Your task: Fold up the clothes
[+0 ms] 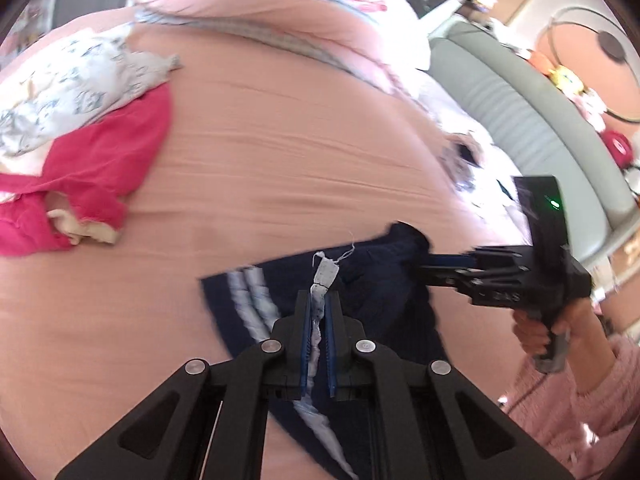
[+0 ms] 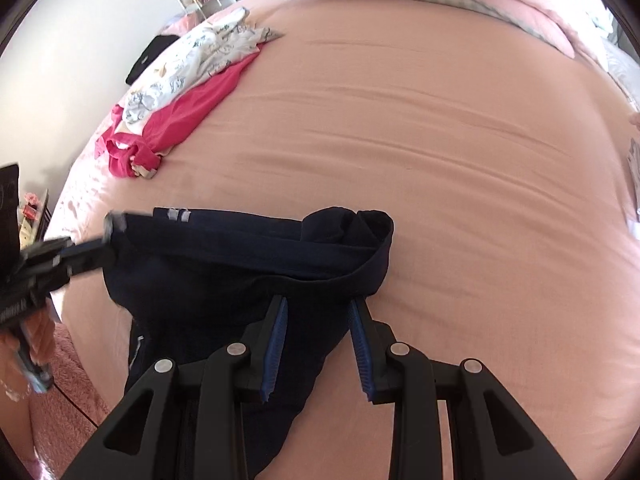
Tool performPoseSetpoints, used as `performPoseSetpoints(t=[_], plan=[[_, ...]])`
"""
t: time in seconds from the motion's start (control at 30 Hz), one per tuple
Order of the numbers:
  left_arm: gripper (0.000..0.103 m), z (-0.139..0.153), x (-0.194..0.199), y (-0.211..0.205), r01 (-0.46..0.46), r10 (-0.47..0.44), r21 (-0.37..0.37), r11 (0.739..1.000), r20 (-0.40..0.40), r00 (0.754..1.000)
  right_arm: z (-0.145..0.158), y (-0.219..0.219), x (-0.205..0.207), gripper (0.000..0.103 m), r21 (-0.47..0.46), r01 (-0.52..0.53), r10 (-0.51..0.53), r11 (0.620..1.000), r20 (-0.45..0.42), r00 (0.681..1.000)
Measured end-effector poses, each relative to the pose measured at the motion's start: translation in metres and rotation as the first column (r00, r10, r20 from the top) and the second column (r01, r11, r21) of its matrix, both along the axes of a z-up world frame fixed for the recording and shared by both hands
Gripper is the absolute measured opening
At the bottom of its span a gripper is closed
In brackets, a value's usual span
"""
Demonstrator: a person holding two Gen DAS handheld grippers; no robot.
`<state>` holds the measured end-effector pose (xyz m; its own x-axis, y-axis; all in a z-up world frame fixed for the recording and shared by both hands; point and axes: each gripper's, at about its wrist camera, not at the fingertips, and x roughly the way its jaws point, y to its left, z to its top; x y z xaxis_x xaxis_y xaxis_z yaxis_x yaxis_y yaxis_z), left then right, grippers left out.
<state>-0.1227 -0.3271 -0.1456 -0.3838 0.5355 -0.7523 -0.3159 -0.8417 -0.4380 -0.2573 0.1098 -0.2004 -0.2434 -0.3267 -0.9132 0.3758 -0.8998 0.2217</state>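
Nearest the left wrist camera, the left gripper (image 1: 318,300) has its jaws pressed together on a thin white strip of fabric, a label or frayed edge of the navy garment (image 1: 376,276), which hangs between the blue pads. The navy garment, with pale stripes along one side, lies on the pink bedsheet (image 1: 280,140) just beyond the fingertips. At three o'clock in that view the right gripper (image 1: 424,264), held by a hand (image 1: 540,332) in a fluffy pink sleeve (image 1: 576,400), reaches into the garment's bunched dark edge. From the right wrist camera, the right gripper's blue pads (image 2: 276,344) stand partly spread, with a fold of the navy cloth between them; whether they truly press on it cannot be told. Farther off, at ten o'clock, a magenta garment (image 1: 100,160) lies under a white printed garment (image 1: 76,88). Farthest, at twelve o'clock, a pink duvet (image 1: 280,4) is heaped across the bed.
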Motion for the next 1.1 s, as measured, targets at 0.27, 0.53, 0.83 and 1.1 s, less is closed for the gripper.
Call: performPoseSetpoints(t=[0.27, 0.53, 0.83, 1.1], plan=[[0.006, -0.035, -0.006, -0.012, -0.084, 0.082, 0.015, 0.996, 0.103, 0.991, 0.018, 0.013, -0.006, 0.031, 0.001, 0.046, -0.046, 0.999, -0.070, 0.996], [0.029, -0.039, -0.012, 0.005, -0.062, 0.060, 0.026, 0.998, 0.065, 0.996, 0.006, 0.031, -0.005, 0.031, -0.005, 0.095, -0.096, 0.995, -0.016, 0.995], [0.033, -0.050, -0.019, 0.041, 0.022, -0.018, -0.097, 0.995, 0.041, 0.999, 0.017, 0.014, 0.007, 0.031, 0.017, 0.081, -0.081, 0.997, -0.046, 0.996], [0.004, -0.022, -0.006, 0.055, 0.040, -0.050, -0.119, 0.992, -0.086, 0.995, 0.018, 0.011, 0.011, 0.031, 0.036, 0.096, -0.095, 0.995, -0.046, 0.994]])
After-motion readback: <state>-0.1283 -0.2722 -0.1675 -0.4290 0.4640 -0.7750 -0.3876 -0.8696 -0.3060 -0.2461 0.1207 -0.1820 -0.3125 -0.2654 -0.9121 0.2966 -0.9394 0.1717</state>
